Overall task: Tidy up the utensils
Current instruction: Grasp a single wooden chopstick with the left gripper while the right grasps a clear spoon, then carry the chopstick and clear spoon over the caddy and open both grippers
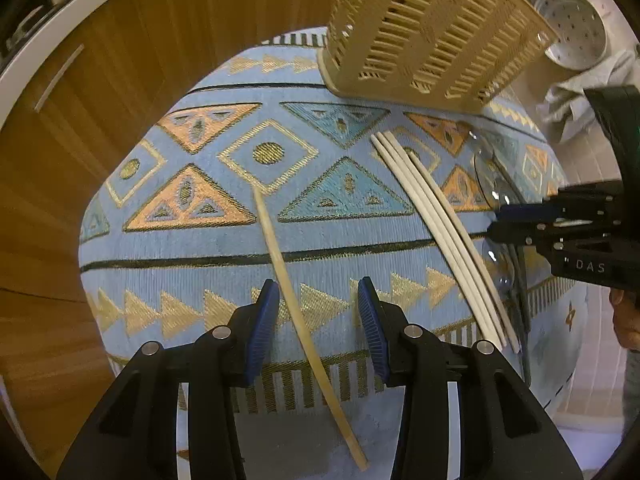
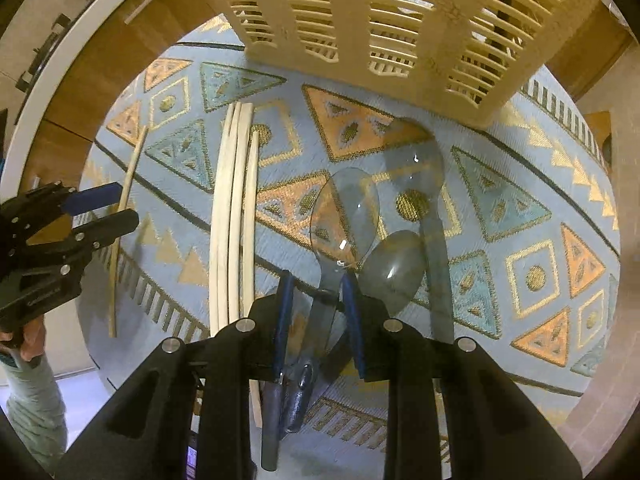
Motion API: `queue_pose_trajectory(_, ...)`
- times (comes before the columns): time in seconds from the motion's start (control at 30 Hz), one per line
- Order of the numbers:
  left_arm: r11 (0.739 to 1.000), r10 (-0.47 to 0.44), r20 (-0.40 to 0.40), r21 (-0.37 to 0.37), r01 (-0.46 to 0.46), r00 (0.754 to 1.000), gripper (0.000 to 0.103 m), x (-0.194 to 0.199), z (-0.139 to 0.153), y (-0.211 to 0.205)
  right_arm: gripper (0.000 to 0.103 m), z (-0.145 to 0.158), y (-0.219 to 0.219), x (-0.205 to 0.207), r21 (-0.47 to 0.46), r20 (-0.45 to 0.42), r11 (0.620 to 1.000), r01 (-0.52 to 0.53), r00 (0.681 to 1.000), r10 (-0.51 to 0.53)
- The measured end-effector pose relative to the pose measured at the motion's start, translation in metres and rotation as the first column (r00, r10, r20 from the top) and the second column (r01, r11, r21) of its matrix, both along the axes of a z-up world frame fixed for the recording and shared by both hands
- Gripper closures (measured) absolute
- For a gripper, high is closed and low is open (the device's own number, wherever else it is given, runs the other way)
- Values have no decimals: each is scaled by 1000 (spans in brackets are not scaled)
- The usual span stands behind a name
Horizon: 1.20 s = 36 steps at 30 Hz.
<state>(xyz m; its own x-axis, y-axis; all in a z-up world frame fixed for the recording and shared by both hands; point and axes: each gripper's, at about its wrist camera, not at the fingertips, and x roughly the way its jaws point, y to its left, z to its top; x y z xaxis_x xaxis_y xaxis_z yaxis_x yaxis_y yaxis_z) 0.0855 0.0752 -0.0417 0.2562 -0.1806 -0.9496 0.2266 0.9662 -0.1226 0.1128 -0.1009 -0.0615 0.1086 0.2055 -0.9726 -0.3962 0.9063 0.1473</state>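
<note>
My left gripper [image 1: 318,320] points down at the patterned blue cloth [image 1: 200,264]. It is open, and a single wooden chopstick [image 1: 276,248] lies between its blue pads without touching them. Several pale chopsticks [image 1: 440,232] [image 2: 232,220] lie side by side to the right. My right gripper [image 2: 318,308] [image 1: 496,220] stands over three clear plastic spoons [image 2: 344,216]. The handle of the nearest spoon lies between its jaws, with a gap showing at the left pad. A beige slotted basket [image 2: 380,20] [image 1: 432,32] stands at the cloth's far edge. The left gripper [image 2: 116,206] shows at left in the right wrist view.
Two dark grey utensil handles [image 2: 296,396] lie under the right gripper. A perforated metal tray [image 1: 576,28] and a grey rag [image 1: 580,96] sit beyond the basket. Wooden cabinet fronts [image 1: 120,60] rise behind the cloth. A hand [image 2: 24,340] holds the left gripper.
</note>
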Motion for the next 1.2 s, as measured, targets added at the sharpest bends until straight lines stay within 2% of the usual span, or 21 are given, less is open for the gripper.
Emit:
queue_pose_trajectory(0.1,997,-37,-17,73,38,999,68,2,-1,-10,92,-1,7,0,-44,12,999,-8,1000,9)
queue_pose_trajectory(0.17,990,-31,-19,134,33,999,89,4,-1,-12,92,-1,8,1,-49,10,999,-12,1000,12)
queue_pose_trajectory(0.2,986,-21,-16,164,24,1000,95,4,-2,-12,93,-1,10,0,-57,15,998,-18,1000,19)
queue_pose_trajectory(0.33,982,-11,12,189,8,1000,100,0,-1,-14,93,-3,17,-8,-48,36,998,-31,999,33)
queue_pose_trajectory(0.37,983,-7,23,182,3,1000,100,-2,-1,-16,93,0,12,-11,-29,39,999,-31,999,32)
queue_pose_trajectory(0.43,994,-1,73,108,-7,997,100,-8,8,-17,93,10,4,-16,40,63,999,-28,998,26)
queue_pose_trajectory(0.57,999,38,218,-26,-33,975,100,-21,44,-14,93,42,-17,-32,185,167,982,-35,986,4)
queue_pose_trajectory(0.67,990,96,396,-133,-46,913,100,-29,94,-14,93,75,-36,-44,290,274,956,-51,961,-32)
queue_pose_trajectory(0.7,986,114,433,-160,-48,894,100,-28,107,-13,93,89,-42,-47,320,316,946,-54,947,-53)
queue_pose_trajectory(0.77,976,151,532,-213,-41,833,100,-27,137,-20,93,113,-51,-49,371,386,927,-63,918,-92)
queue_pose_trajectory(0.83,972,180,631,-231,-39,755,100,-26,165,-32,93,139,-62,-44,403,463,913,-67,875,-140)
queue_pose_trajectory(0.87,970,196,681,-241,-37,706,100,-24,181,-38,93,149,-66,-41,413,488,908,-66,858,-160)
queue_pose_trajectory(0.9,967,207,708,-254,-30,676,100,-22,189,-43,93,160,-70,-37,426,518,903,-61,835,-188)
queue_pose_trajectory(0.97,962,239,769,-272,-35,593,100,-14,207,-52,93,182,-78,-28,443,594,896,-37,760,-262)
queue_pose_trajectory(1.1,960,270,843,-275,-60,466,100,7,220,-67,93,207,-90,-6,468,680,883,28,628,-380)
queue_pose_trajectory(1.2,961,272,864,-266,-74,424,100,28,215,-76,93,208,-94,11,464,723,883,68,547,-422)
